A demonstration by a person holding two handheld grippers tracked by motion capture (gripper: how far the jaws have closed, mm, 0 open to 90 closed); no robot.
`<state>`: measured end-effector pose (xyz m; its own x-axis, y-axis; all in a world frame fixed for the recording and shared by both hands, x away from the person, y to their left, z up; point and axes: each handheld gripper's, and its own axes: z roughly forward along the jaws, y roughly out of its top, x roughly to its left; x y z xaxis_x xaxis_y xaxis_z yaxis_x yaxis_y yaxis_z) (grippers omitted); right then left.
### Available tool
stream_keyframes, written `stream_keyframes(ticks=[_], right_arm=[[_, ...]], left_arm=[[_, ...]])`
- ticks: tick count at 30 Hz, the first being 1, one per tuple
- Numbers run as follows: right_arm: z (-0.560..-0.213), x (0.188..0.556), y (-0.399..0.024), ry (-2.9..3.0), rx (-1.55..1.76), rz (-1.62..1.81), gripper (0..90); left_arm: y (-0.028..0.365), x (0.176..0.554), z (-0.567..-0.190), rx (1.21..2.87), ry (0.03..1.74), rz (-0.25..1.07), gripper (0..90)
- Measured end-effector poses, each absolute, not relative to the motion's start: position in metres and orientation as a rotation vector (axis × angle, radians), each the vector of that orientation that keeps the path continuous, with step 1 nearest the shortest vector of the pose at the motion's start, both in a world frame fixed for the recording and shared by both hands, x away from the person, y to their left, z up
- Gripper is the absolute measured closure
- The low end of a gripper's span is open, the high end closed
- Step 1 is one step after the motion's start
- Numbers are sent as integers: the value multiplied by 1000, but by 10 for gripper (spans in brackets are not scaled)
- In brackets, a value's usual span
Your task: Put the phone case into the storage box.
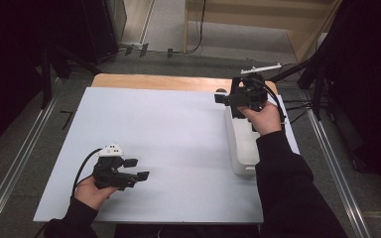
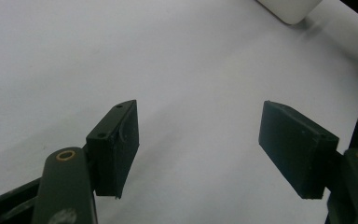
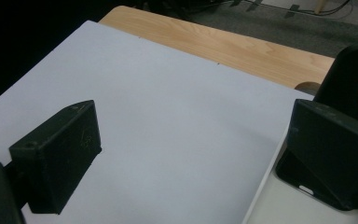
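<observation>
My left gripper (image 1: pixel 136 168) is held low over the near left part of the white sheet (image 1: pixel 168 134) and points right. Its jaws stand open in the left gripper view (image 2: pixel 200 140), with bare sheet between them. My right gripper (image 1: pixel 226 99) is at the far right, above the far end of a long white container (image 1: pixel 243 146). Its jaws are open too (image 3: pixel 191 149), nothing between them. The right-hand jaw hangs over the container's rim (image 3: pixel 268 200), where a black part (image 3: pixel 298 179) lies. Behind that jaw stands a black object (image 3: pixel 349 65) with a rounded cut-out.
The white sheet covers most of a wooden table (image 1: pixel 154 82), whose bare strip runs along the far edge (image 3: pixel 242 46). The container's near corner (image 2: pixel 291 9) is seen from the left gripper. Dark stands and cables (image 1: pixel 302 104) crowd the right side, and metal rails (image 1: pixel 15 168) flank the table.
</observation>
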<state>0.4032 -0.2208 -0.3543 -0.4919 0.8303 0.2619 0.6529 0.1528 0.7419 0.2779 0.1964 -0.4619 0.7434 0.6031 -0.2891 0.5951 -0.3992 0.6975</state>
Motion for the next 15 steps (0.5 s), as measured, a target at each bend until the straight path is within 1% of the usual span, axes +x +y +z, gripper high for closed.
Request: stream_keyframes(ticks=[15], right_arm=[[-374,377,-210,2283,1408,1286,17]], left_arm=[[201,280,-461,2093,905,11,286]])
